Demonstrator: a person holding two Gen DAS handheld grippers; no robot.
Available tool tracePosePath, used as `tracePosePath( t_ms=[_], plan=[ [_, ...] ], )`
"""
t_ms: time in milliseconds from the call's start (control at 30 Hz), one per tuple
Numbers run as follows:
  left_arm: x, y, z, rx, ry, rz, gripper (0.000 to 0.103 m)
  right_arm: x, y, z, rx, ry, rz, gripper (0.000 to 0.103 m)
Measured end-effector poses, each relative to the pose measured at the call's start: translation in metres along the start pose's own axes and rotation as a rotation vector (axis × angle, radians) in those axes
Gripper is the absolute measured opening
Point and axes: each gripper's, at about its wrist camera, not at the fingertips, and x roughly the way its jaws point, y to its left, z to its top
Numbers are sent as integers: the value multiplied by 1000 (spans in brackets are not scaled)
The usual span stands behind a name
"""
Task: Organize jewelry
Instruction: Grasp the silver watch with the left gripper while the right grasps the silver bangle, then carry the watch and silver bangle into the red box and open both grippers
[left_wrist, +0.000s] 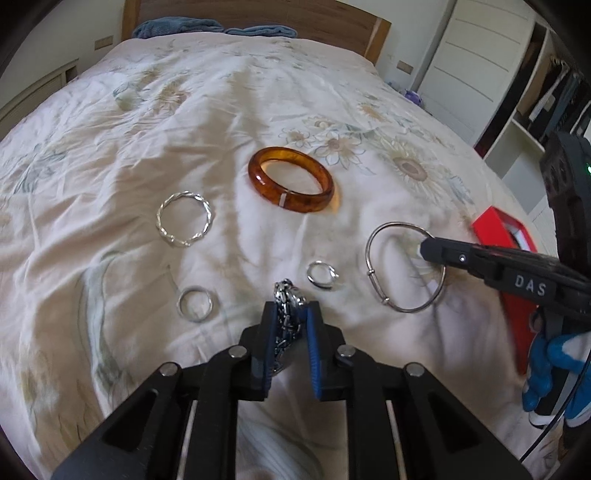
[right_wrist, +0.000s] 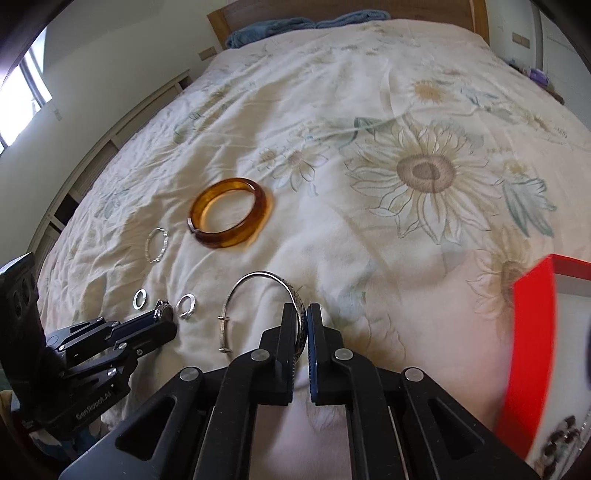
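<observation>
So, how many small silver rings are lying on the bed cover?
2. One ring lies left of the left gripper; the other ring lies just right of it, beside the thin silver bangle. More could be hidden under the grippers.

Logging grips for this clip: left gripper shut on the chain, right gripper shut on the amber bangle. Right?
Not quite. In the right wrist view, the right gripper is shut on the thin silver bangle; the amber bangle lies untouched. The left gripper does hold the chain.
</observation>
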Motion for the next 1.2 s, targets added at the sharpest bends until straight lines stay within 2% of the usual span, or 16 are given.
tracePosePath(
  t_ms=[367,567,700,967,1200],
  plan=[
    [-65,-20,-16,-6,-57,-4,10,-70,21,-17,-40,-67,7,6],
    [-115,-42,-23,5,-119,-23,10,-126,30,-34,-37,-127,4,6],
    [-140,-62,-26,6,-152,-53,10,-161,23,-45,-23,-173,-16,6],
    [-149,-134,-21,63,-167,-147,10,-227,-39,-73,80,-264,-88,6],
    [-108,-213,-5,132,-119,-239,10,-247,-106,-93,181,-279,-150,7]
  ],
)
